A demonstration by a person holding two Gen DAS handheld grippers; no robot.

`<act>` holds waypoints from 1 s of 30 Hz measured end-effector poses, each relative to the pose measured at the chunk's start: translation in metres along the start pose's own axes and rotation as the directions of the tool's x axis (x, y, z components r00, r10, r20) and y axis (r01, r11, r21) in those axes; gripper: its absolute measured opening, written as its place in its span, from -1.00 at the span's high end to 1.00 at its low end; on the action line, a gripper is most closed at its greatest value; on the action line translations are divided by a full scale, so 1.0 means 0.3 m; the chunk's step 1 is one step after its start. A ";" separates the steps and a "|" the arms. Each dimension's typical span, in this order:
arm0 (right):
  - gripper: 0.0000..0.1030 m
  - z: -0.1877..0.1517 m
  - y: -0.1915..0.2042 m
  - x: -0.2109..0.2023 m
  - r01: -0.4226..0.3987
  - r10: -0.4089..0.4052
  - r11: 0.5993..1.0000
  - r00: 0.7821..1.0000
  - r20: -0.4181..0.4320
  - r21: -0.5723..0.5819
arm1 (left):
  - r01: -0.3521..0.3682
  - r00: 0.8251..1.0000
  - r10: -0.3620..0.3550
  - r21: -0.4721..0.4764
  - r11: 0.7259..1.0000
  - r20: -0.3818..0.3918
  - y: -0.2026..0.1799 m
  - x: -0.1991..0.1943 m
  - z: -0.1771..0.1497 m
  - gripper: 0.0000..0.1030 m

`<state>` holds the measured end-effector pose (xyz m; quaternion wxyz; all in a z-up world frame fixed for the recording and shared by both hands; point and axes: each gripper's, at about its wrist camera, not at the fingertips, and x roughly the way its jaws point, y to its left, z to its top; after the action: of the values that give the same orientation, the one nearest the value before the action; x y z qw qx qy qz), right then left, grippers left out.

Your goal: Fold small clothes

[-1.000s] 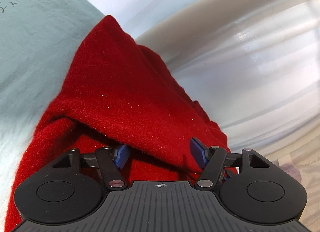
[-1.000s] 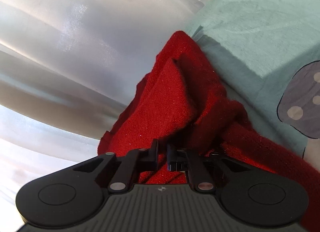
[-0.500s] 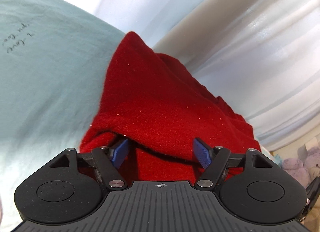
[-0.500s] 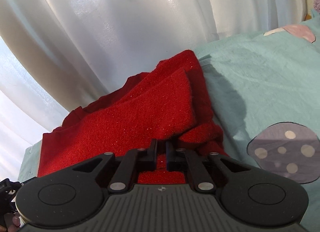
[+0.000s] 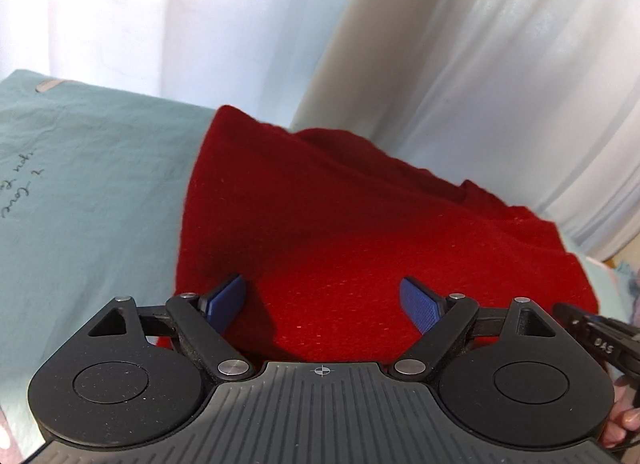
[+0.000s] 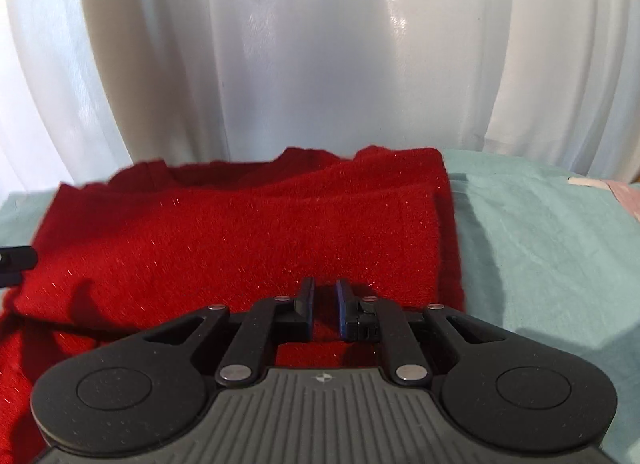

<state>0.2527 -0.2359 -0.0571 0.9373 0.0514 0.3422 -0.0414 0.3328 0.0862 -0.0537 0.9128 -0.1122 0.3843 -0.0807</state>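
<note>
My left tongs' (image 5: 322, 300) body hides the near edge of the red garment (image 5: 360, 232). Handwriting (image 5: 20, 194) on the teal sheet (image 5: 92, 184) runs off the left border, unreadable. In my right view, the garment's left part (image 6: 16, 344) is cut off, and whether my right tongs (image 6: 324, 306) pinch any cloth I cannot tell.
</note>
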 end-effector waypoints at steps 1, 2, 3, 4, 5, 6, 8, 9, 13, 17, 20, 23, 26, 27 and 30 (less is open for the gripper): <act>0.81 -0.021 0.002 -0.002 0.009 -0.008 0.999 0.999 0.031 -0.045 | -0.018 1.000 0.018 0.011 1.000 0.002 0.010 0.004 -0.011 -0.73; 0.81 -0.030 -0.001 -0.006 0.023 -0.020 0.998 0.999 0.042 -0.065 | -0.034 0.999 0.034 0.019 0.999 -0.001 0.023 0.010 -0.021 -0.73; 0.82 -0.034 -0.005 -0.010 0.029 -0.025 0.997 0.999 0.049 -0.074 | -0.033 0.999 0.032 0.035 0.999 0.006 0.030 0.008 -0.030 -0.73; 0.82 -0.039 -0.009 -0.018 0.039 -0.034 0.995 0.998 0.054 -0.092 | -0.033 0.999 0.033 0.058 0.998 0.013 0.029 -0.001 -0.038 -0.73; 0.85 -0.040 -0.007 -0.025 0.064 -0.058 0.992 0.997 0.060 -0.110 | -0.051 0.999 0.050 0.085 0.995 0.014 0.022 -0.014 -0.046 -0.73; 0.87 -0.040 0.002 -0.035 0.101 -0.092 0.985 0.993 0.070 -0.139 | -0.084 0.996 0.082 0.119 0.989 0.017 0.011 -0.032 -0.058 -0.74; 0.80 -0.044 0.024 -0.082 0.144 -0.128 0.974 0.986 0.103 -0.173 | -0.131 0.991 0.130 0.166 0.977 0.016 -0.001 -0.076 -0.085 -0.83; 0.75 -0.050 0.031 -0.121 0.138 -0.116 0.975 0.985 0.130 -0.174 | -0.125 0.992 0.127 0.167 0.978 -0.004 0.002 -0.102 -0.105 -0.83; 0.51 -0.108 0.019 -0.291 -0.219 0.222 0.975 0.971 0.094 -0.046 | -0.054 0.995 0.062 0.095 0.994 -0.083 0.049 -0.235 -0.210 -0.84; 0.38 -0.238 0.020 -0.383 -0.327 0.326 0.945 0.937 -0.125 0.005 | -0.063 0.984 0.073 0.071 0.996 -0.162 0.101 -0.378 -0.332 -0.84; 0.35 -0.358 -0.031 -0.487 -0.273 0.270 0.962 0.934 -0.235 0.018 | -0.099 0.975 0.110 0.068 0.993 -0.193 0.141 -0.482 -0.412 -0.84; 0.29 -0.463 -0.114 -0.611 -0.201 0.221 0.975 0.933 -0.285 0.099 | -0.117 0.965 0.115 0.006 0.993 -0.235 0.194 -0.556 -0.472 -0.84; 0.20 -0.519 -0.211 -0.716 -0.122 0.179 0.971 0.941 -0.287 0.206 | -0.083 0.961 0.051 -0.106 0.991 -0.273 0.249 -0.593 -0.513 -0.83; 0.19 -0.530 -0.240 -0.739 -0.105 0.172 0.966 0.943 -0.284 0.235 | -0.073 0.961 0.038 -0.118 0.990 -0.273 0.256 -0.607 -0.521 -0.79; 0.19 -0.555 -0.317 -0.779 -0.073 0.160 0.951 0.947 -0.278 0.299 | -0.054 0.955 0.014 -0.129 0.990 -0.297 0.271 -0.640 -0.527 -0.61</act>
<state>-0.0422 -0.2996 -0.0394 0.8582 0.2120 0.4667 -0.0259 0.0911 0.1867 -0.0515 0.8367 -0.1542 0.5227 -0.0544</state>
